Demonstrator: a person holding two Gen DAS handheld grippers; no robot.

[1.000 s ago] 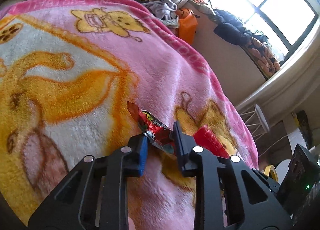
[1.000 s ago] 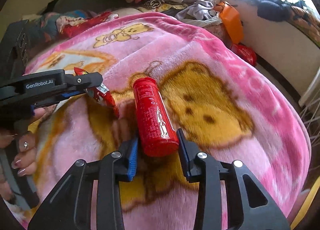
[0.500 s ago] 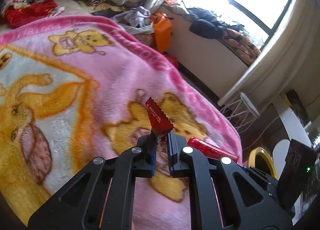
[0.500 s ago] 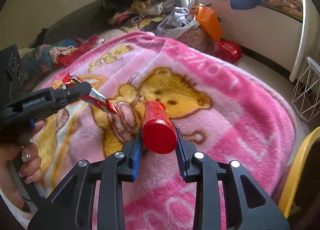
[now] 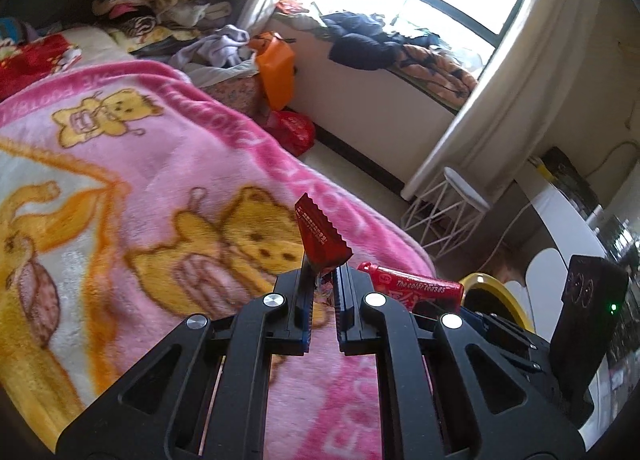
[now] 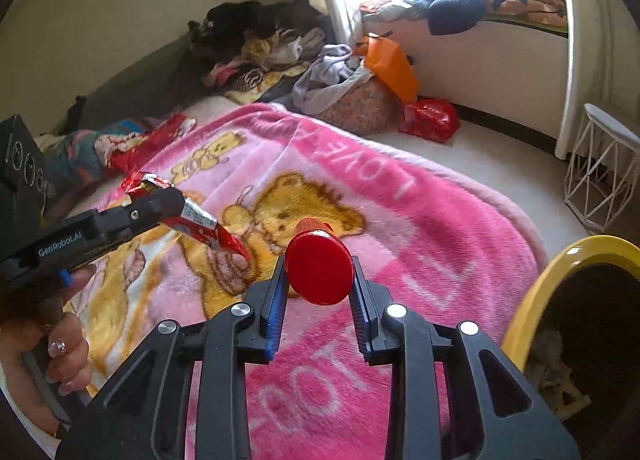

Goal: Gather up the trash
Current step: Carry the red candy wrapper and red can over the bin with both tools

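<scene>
Both claws have lifted clear of the pink blanket (image 6: 420, 220) toward the yellow bin (image 6: 536, 288). Left claw (image 5: 323, 280), jaws just closed, pinches the red wrapper (image 5: 320, 238) by a thin edge that could slip free; right claw (image 6: 318, 280) clamps the red tube (image 6: 320, 272), which might roll out.

Left gripper (image 5: 322, 292) and right gripper (image 6: 320, 292): black skeletal frames, silver screws, blue-edged ribbed pads; "GenRobot.AI" lettering; ringed hand (image 6: 60, 344).
</scene>
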